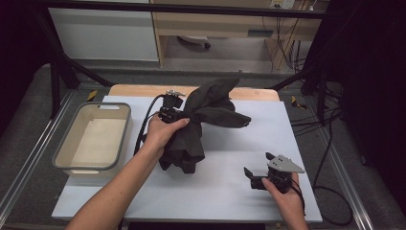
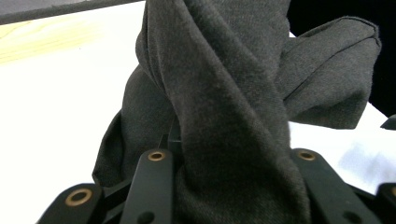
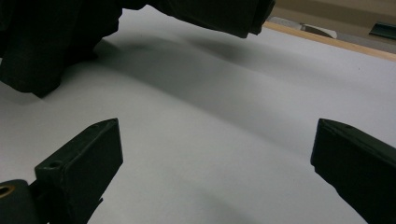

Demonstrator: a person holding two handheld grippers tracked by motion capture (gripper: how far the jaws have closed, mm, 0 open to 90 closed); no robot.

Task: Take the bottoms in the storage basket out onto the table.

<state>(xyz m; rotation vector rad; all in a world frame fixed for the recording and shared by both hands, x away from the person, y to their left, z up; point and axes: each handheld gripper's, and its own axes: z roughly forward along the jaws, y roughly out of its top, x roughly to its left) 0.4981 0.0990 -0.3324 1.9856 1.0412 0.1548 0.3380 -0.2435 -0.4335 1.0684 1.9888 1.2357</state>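
L gripper (image 1: 178, 113) clenched on bunched dark grey fabric garment (image 1: 201, 122), lifted mid-table, hem dragging. R gripper (image 1: 261, 178) released, near right. I'd raise higher before swinging left to grey-rimmed plastic bin (image 1: 64, 146).

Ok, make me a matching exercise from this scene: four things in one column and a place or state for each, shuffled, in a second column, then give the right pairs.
Things:
1. cloth
2. bin
3. left gripper
4. right gripper

Places or states:
A. jaws open, nothing between them
B. at the table's left edge, nothing inside
C. bunched up, lifted partly off the table
D. shut on dark fabric

Pairs: 1-C, 2-B, 3-D, 4-A
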